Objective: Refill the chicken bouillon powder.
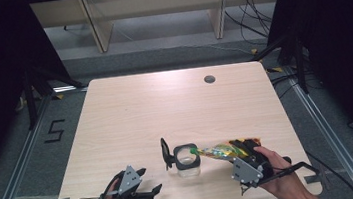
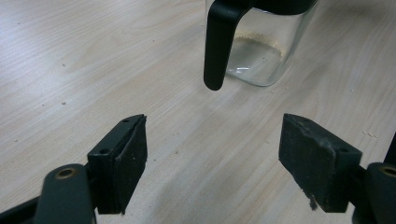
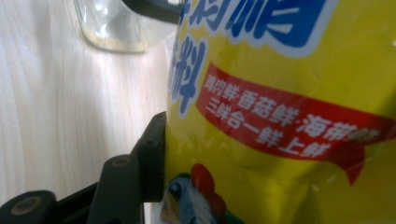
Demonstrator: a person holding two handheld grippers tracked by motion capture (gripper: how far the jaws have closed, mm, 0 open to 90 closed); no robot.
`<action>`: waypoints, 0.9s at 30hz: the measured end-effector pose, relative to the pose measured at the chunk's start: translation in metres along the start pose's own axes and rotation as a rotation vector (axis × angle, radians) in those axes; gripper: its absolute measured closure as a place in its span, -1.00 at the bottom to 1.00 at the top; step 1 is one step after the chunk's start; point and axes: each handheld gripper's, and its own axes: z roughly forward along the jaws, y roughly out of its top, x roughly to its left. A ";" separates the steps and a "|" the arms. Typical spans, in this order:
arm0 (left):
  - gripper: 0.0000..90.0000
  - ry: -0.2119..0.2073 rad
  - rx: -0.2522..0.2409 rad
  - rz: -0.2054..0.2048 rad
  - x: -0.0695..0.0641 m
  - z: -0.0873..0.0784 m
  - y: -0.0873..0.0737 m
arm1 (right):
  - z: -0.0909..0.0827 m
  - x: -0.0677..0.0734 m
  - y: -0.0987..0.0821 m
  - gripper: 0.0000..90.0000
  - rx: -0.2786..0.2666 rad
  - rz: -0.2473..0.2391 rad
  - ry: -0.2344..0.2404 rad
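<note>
On the table (image 1: pixel 130 110), one glass jar (image 1: pixel 188 164), one yellow packet (image 1: pixel 223 150).

The table (image 1: pixel 131 114) is showing pale wood grain with a smooth, matt finish. Near its front edge, the jug (image 2: pixel 261 51) is looking like clear, glossy glass, with a smooth black plastic handle (image 2: pixel 218 44) and rim. The bag (image 3: pixel 289 107) is gleaming as glossy yellow plastic film with printed lettering. The jaws are wearing matt black pads (image 2: pixel 128 161), rough and worn at the edges.
</note>
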 end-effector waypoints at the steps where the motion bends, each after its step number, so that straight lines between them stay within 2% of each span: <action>1: -0.48 0.000 0.000 0.000 0.000 0.000 0.000 | 0.000 0.000 0.000 0.06 0.000 0.000 0.000; 2: -0.48 -0.011 -0.018 -0.019 -0.001 0.001 0.000 | 0.001 0.000 0.000 0.06 0.006 -0.005 0.000; 3: -0.48 -0.006 -0.012 -0.036 -0.003 0.002 -0.001 | 0.001 -0.001 0.001 0.06 0.021 -0.035 -0.010; 4: -0.48 -0.009 -0.010 -0.009 -0.001 0.001 0.000 | 0.002 -0.002 0.001 0.06 0.018 -0.061 -0.002; 5: -0.48 -0.009 -0.010 -0.009 -0.001 0.001 0.000 | 0.002 -0.002 0.001 0.06 0.018 -0.061 -0.002; 6: -0.48 -0.010 -0.010 -0.035 -0.002 0.002 -0.001 | 0.002 -0.002 0.002 0.06 0.020 -0.041 0.005; 8: -0.48 -0.010 -0.018 -0.042 -0.002 0.002 -0.001 | 0.003 -0.005 0.005 0.06 0.036 -0.075 0.014; 9: -0.48 -0.010 -0.018 -0.042 -0.002 0.002 -0.001 | 0.003 -0.005 0.005 0.06 0.036 -0.075 0.014; 10: -0.48 -0.009 -0.011 -0.040 -0.003 0.002 -0.001 | 0.005 -0.007 0.008 0.06 0.036 -0.134 0.017; 11: -0.48 -0.011 -0.018 -0.043 -0.003 0.002 -0.001 | 0.006 -0.007 0.009 0.06 0.044 -0.157 0.018; 12: -0.48 -0.012 -0.019 -0.016 -0.002 0.002 0.000 | 0.007 -0.010 0.012 0.06 0.047 -0.201 0.028; 13: -0.48 -0.012 -0.019 -0.016 -0.002 0.002 0.000 | 0.007 -0.010 0.012 0.06 0.047 -0.201 0.028; 14: -0.48 -0.013 -0.020 -0.018 -0.002 0.002 0.000 | 0.008 -0.007 0.012 0.06 0.060 -0.152 0.038; 15: -0.48 -0.013 -0.019 -0.047 -0.004 0.002 0.000 | 0.008 -0.007 0.013 0.06 0.068 -0.153 0.037; 16: -0.48 -0.017 -0.014 -0.044 -0.004 0.002 0.000 | 0.009 -0.007 0.014 0.06 0.077 -0.171 0.028; 17: -0.48 -0.010 -0.018 -0.046 -0.004 0.003 0.000 | 0.013 -0.010 0.018 0.06 0.078 -0.280 0.012; 18: -0.48 -0.011 -0.018 -0.043 -0.004 0.003 0.000 | 0.013 -0.010 0.018 0.06 0.078 -0.280 0.012; 19: -0.48 -0.013 -0.009 -0.005 -0.002 0.002 0.001 | 0.015 -0.012 0.018 0.06 0.070 -0.310 0.017; 20: -0.48 -0.016 -0.010 -0.007 -0.002 0.002 0.001 | 0.015 -0.014 0.019 0.06 0.068 -0.318 0.027; 21: -0.48 -0.019 -0.018 -0.017 -0.002 0.002 0.001 | 0.015 -0.015 0.019 0.07 0.059 -0.320 0.016; 22: -0.48 -0.016 -0.018 -0.043 -0.004 0.003 0.000 | 0.016 -0.016 0.020 0.07 0.074 -0.327 0.021; 23: -0.48 -0.016 -0.018 -0.043 -0.004 0.003 0.000 | 0.016 -0.016 0.021 0.07 0.083 -0.337 0.016; 24: -0.48 -0.014 -0.010 -0.006 -0.002 0.002 0.001 | 0.017 -0.012 0.019 0.07 0.090 -0.283 0.028; 26: -0.48 -0.017 -0.005 -0.003 -0.002 0.001 0.001 | 0.018 -0.011 0.019 0.07 0.093 -0.268 0.034; 27: -0.48 -0.017 -0.006 -0.030 -0.003 0.001 0.000 | 0.017 -0.015 0.022 0.07 0.096 -0.329 0.028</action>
